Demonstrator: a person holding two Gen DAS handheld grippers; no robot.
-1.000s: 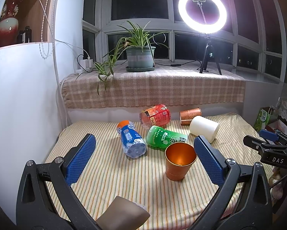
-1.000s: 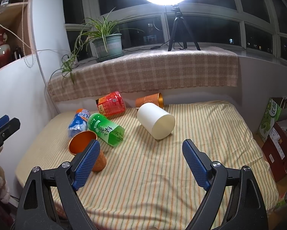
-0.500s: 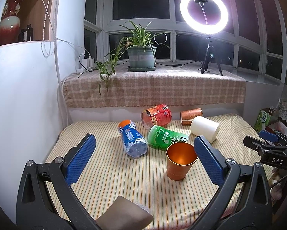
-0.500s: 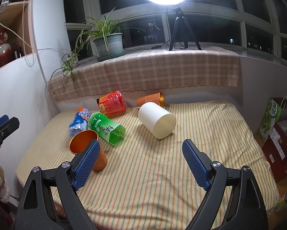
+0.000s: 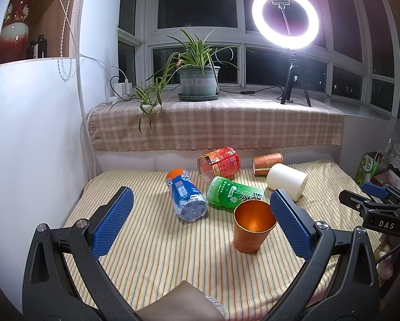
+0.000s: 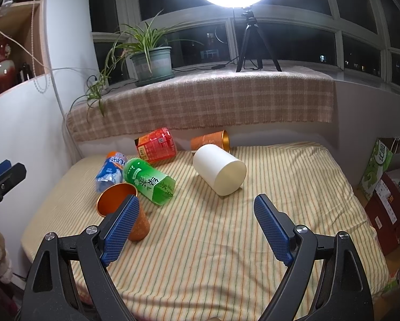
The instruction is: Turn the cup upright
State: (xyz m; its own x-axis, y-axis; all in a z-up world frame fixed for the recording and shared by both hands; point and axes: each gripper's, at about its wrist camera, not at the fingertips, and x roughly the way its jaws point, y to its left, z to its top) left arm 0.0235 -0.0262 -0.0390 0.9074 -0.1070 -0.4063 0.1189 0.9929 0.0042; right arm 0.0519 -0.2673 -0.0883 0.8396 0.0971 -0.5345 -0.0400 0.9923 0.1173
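Observation:
An orange metal cup (image 5: 252, 226) stands upright, mouth up, on the striped cloth; it also shows in the right wrist view (image 6: 123, 208), partly behind my right gripper's left pad. A white cup (image 5: 286, 180) (image 6: 220, 172) lies on its side. A second orange cup (image 5: 266, 161) (image 6: 210, 141) lies on its side at the back. My left gripper (image 5: 200, 224) is open and empty, held back from the cups. My right gripper (image 6: 197, 227) is open and empty, in front of the white cup.
A blue bottle (image 5: 185, 196), a green bottle (image 5: 233, 194) and a red packet cup (image 5: 220, 164) lie on the cloth. A checked ledge (image 5: 216, 125) behind holds a potted plant (image 5: 198, 80) and a ring light (image 5: 285, 22). Boxes (image 6: 387, 190) stand right of the table.
Both views have shifted only slightly; the cups and bottles lie as before and both grippers stay open.

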